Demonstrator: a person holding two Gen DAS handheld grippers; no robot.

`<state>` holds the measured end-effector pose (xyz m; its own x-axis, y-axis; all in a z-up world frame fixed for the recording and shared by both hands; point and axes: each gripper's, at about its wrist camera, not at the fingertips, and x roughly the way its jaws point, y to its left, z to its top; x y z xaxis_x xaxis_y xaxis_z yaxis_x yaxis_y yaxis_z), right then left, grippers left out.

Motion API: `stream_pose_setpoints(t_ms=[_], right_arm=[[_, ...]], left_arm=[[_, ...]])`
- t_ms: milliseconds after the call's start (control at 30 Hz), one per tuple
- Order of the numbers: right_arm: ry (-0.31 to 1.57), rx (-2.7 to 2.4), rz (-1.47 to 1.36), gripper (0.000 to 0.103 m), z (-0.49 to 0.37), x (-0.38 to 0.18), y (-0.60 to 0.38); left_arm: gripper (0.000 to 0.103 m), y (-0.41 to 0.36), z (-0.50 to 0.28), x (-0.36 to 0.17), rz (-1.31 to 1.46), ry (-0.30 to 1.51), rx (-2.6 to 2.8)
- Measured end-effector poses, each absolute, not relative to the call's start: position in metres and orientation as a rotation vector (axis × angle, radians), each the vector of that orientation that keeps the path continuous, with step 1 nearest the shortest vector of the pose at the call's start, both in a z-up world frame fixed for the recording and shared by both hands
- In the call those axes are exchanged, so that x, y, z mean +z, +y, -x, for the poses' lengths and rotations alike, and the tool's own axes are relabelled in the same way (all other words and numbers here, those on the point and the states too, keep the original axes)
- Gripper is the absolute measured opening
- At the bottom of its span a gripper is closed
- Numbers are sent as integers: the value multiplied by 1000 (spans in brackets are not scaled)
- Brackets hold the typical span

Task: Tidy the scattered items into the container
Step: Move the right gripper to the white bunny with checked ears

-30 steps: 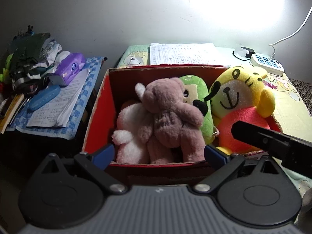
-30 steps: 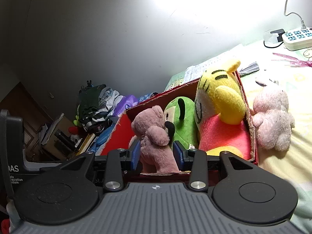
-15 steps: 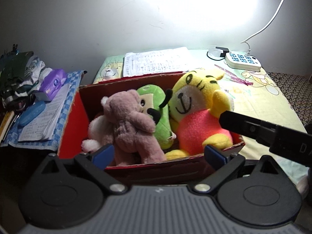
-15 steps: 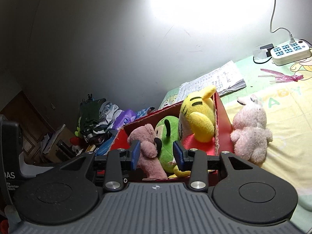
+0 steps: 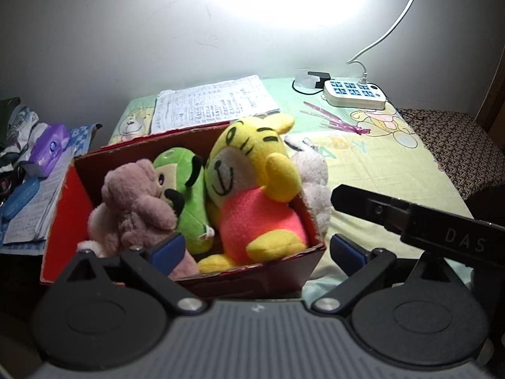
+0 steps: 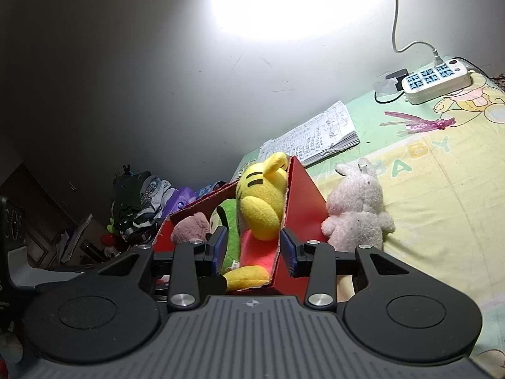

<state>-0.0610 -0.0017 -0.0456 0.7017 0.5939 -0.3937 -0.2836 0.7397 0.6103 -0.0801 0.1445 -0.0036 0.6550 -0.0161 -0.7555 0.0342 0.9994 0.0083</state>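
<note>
A red cardboard box (image 5: 252,278) stands on the bed with a yellow tiger plush (image 5: 252,164), a green plush (image 5: 186,195) and a brownish-pink bear (image 5: 132,202) inside. A pale pink rabbit (image 5: 312,177) sits outside, against the box's right wall. My left gripper (image 5: 255,249) hangs open and wide in front of the box, holding nothing. My right gripper (image 6: 254,248) is partly open and holds nothing; behind it are the box's near right corner (image 6: 303,195) and the tiger (image 6: 262,202). The rabbit (image 6: 356,208) is just right of its fingers.
A stack of written papers (image 5: 214,104) lies behind the box. Further right are a white power strip (image 5: 355,94) and a pink ribbon wand (image 5: 334,120). A side table at the left holds a purple pack (image 5: 50,148) and a blue case (image 5: 20,197). The right tool's black housing (image 5: 442,237) crosses the left view.
Both views have swung to the right and drawn back: the box has slid left and shrunk, and the rabbit and more of the bed have come into view. Neither gripper's opening has changed.
</note>
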Motion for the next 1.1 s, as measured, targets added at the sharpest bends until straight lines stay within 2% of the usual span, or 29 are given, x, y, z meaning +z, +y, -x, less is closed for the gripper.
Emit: stream_pose_setpoints(t_ms=[767,1033,1100], right_arm=[[808,443,-656,43,10,-117,-76],[858,507,-617,47,-32,-135,-57],[869,517,-608,52,-43,-140,-50]], left_arm=[[92,96,69,-29,93,827,-286],[92,105,67,-28,149,818,-285],[92,109,66,-28,171,819,-275]])
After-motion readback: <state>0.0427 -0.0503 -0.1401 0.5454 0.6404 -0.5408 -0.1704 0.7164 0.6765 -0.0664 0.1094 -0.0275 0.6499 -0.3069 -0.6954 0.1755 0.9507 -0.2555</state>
